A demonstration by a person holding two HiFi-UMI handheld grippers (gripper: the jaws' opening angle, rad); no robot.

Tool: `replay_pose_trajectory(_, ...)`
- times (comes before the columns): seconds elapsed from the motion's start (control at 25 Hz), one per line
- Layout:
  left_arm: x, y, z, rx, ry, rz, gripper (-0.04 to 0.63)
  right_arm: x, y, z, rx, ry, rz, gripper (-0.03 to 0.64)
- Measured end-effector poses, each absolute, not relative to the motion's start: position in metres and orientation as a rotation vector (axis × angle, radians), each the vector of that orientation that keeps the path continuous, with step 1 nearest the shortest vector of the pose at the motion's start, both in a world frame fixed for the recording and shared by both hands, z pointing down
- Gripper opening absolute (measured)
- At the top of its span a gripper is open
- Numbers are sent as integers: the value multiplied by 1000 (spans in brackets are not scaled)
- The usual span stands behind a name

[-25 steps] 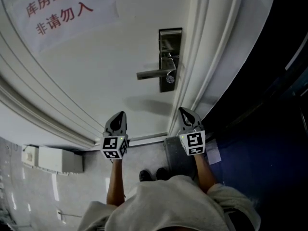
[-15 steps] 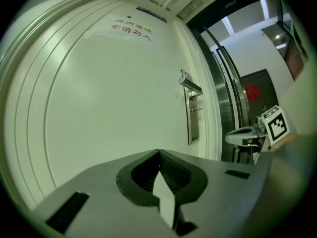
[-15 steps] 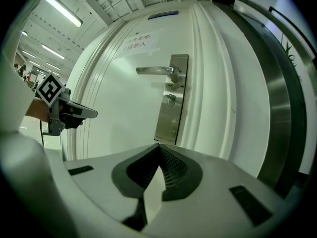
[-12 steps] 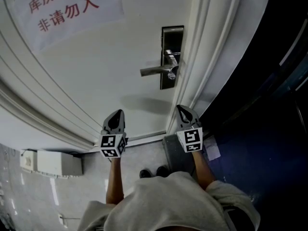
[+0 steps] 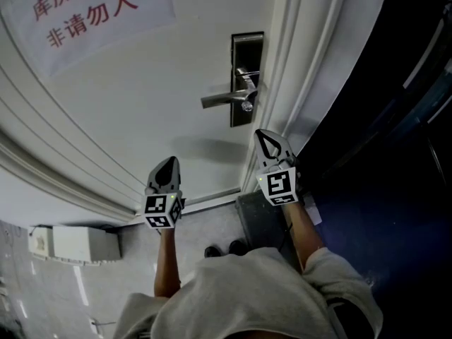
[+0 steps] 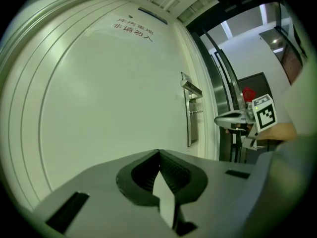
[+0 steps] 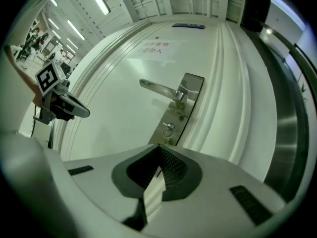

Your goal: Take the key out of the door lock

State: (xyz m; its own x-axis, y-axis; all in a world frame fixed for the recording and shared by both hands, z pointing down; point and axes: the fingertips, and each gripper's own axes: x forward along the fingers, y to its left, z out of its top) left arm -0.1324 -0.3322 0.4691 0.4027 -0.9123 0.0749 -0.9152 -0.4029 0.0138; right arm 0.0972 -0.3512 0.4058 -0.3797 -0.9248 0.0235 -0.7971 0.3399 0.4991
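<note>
The steel lock plate [image 5: 246, 80] sits near the right edge of a white door [image 5: 141, 97], with a lever handle [image 5: 224, 99] pointing left. Below the lever, a small silver key [image 5: 247, 106] sticks out of the keyhole; the right gripper view shows this key [image 7: 169, 129] just beyond my jaws. My right gripper [image 5: 265, 134] is shut and empty, pointing at the door a little below the key and apart from it. My left gripper [image 5: 169, 162] is lower and further left, also shut and empty. In the left gripper view the lock plate [image 6: 190, 118] is far off to the right.
A paper notice [image 5: 85, 13] with red characters hangs at the door's upper left. The white door frame [image 5: 296, 83] runs right of the lock, with dark glass [image 5: 395, 119] beyond. On the floor lie a grey mat [image 5: 261, 221] and a white box [image 5: 67, 244].
My right gripper has risen toward the lock and rolled slightly, its tip now just below the key. The left gripper has hardly moved.
</note>
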Motion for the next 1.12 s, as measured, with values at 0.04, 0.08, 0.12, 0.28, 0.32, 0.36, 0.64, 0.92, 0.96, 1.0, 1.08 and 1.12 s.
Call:
replay_pose_trajectory(0.04,-132,-332,469,2588,-1683,84,17,97,-353,400,1529,-2283,-636,23)
replay_pose_trajectory(0.08,-132,-332,469,2590,-1680,83,17,97,-355,396,1519,-2258,-674,23)
replay_pose_trajectory(0.12,-132,-332,469,2591,-1677,82,17,97,-357,392,1506,-2231,-712,23)
replay_pose_trajectory(0.28,-137,-331,470,2589,-1678,80,17,92,-361,384,1417,-2084,-876,23)
replay_pose_trajectory(0.32,-138,-331,470,2588,-1679,79,17,92,-362,383,1395,-2038,-911,23)
replay_pose_trajectory(0.36,-140,-330,470,2587,-1680,77,17,91,-363,382,1375,-1986,-950,23)
replay_pose_trajectory(0.64,-147,-330,470,2582,-1677,63,17,83,-370,375,1225,-1701,-1185,23)
replay_pose_trajectory(0.92,-143,-328,468,2598,-1654,54,17,81,-378,387,1064,-1414,-1342,23)
replay_pose_trajectory(0.96,-143,-328,468,2600,-1652,56,17,82,-379,388,1061,-1404,-1344,23)
replay_pose_trajectory(1.0,-143,-328,469,2600,-1651,59,17,83,-379,389,1064,-1399,-1345,23)
replay_pose_trajectory(1.08,-144,-329,469,2598,-1652,61,17,83,-380,389,1075,-1408,-1340,23)
replay_pose_trajectory(1.12,-144,-330,470,2597,-1654,61,17,83,-380,390,1075,-1421,-1330,25)
